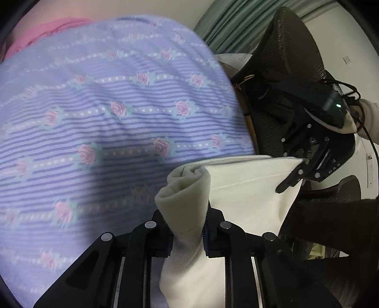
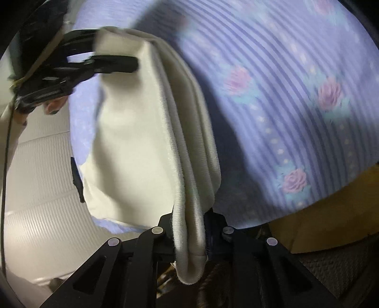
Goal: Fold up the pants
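Note:
The cream-white pants (image 1: 239, 187) hang folded in several layers between my two grippers, lifted above the bed. My left gripper (image 1: 188, 231) is shut on one bunched end of the pants. My right gripper (image 2: 190, 233) is shut on the other end, with the thick folded edge (image 2: 187, 147) running away from it. In the left wrist view the right gripper (image 1: 296, 175) shows at the far corner of the cloth. In the right wrist view the left gripper (image 2: 113, 64) shows at the far upper corner.
A lilac striped bedspread with pink roses (image 1: 106, 123) lies under the pants. A black mesh chair (image 1: 291, 71) stands to the right of the bed, with green curtains (image 1: 234, 21) behind. A pink cloth (image 1: 42, 33) lies at the far edge.

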Demonstrator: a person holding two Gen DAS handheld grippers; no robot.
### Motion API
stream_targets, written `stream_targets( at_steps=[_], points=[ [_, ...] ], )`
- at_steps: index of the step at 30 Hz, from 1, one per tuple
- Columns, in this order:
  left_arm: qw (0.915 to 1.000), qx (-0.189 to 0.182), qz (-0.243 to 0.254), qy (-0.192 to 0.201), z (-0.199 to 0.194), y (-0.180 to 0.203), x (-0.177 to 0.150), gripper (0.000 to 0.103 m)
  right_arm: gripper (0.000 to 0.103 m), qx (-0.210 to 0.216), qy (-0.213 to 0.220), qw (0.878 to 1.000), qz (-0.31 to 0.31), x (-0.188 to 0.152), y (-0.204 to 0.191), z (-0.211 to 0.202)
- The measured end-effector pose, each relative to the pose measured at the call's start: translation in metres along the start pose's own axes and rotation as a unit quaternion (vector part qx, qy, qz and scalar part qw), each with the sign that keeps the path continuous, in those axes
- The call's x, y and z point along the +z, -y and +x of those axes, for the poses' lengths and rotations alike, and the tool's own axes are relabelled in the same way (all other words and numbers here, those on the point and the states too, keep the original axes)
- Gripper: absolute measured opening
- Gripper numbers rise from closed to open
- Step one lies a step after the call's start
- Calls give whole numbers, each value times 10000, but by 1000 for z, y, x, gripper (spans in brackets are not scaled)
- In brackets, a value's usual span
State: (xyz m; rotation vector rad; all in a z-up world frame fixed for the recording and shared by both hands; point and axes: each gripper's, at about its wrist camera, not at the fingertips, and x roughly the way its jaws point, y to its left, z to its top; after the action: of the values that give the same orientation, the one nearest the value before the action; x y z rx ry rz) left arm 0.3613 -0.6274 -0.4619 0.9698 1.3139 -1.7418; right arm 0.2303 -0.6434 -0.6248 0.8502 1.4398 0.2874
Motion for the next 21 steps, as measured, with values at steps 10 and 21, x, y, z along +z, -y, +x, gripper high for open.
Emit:
stream_targets(
  at_steps=[10,21],
  points=[
    [9928,724,657,699,-94,64,-72,20,17,-681,897,9886,-996,-54,-124,-40],
    [9577,1613,1554,1805,-135,115,-280,20,17,-3888,2455,8851,-721,-142,-305,60]
  ],
)
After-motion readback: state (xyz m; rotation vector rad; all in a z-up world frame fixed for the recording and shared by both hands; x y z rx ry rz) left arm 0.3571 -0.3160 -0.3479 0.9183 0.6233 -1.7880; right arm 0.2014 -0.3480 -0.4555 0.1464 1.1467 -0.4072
